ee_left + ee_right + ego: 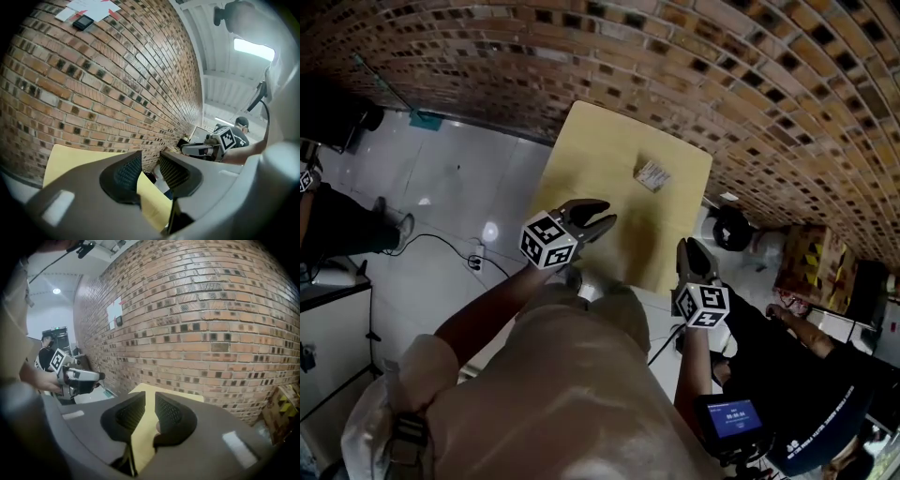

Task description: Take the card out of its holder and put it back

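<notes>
Fingers of the left gripper (150, 161) stand well apart with nothing between them, over the near left corner of the yellow table (581, 141). Those of the right gripper (150, 404) are nearly together, a thin gap left and nothing in it, just off the table's near right corner. The card holder (652, 174) lies flat on the table's right half, nearer the far edge than the near one and well apart from both grippers. Its long axis seems to run roughly along that far edge, slightly askew. The holder is too small in the head view to separate the card from it (neither gripper view shows it at all). A brick wall (211, 324) runs behind the far edge.
</notes>
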`<state>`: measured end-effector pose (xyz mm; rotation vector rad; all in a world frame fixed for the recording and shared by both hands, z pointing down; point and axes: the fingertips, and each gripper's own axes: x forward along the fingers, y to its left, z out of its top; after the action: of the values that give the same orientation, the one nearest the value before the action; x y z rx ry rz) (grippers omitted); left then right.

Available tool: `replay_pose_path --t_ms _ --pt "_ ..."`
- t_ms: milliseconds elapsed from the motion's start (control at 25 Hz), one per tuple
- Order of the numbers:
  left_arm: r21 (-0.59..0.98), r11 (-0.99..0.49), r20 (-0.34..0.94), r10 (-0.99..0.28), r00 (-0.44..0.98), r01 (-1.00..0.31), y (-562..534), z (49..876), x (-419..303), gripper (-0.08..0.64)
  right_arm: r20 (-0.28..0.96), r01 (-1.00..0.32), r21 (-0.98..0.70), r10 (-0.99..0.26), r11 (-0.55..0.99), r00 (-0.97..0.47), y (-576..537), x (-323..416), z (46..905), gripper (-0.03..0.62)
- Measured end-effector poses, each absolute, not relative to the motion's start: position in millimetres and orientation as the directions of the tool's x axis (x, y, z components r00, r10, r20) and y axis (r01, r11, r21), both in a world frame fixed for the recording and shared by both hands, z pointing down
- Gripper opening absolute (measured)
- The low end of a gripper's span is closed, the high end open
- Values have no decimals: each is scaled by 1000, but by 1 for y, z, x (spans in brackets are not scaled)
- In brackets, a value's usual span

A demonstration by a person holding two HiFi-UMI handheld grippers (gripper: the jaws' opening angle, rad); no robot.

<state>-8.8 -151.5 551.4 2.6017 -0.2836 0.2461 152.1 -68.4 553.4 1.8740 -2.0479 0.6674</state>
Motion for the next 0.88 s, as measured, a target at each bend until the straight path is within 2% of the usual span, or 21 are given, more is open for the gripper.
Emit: replay_pose_path --t_ms 400,880 --pt "452 -817 283 -248 927 -357 -164 556 7 120 512 -975 -155 -831 162 -219 -112 186 572 61" --pt "423 -731 364 -405 839 -536 -175 567 35 120 575 -916 -127 -724 380 -381 -182 213 642 63"
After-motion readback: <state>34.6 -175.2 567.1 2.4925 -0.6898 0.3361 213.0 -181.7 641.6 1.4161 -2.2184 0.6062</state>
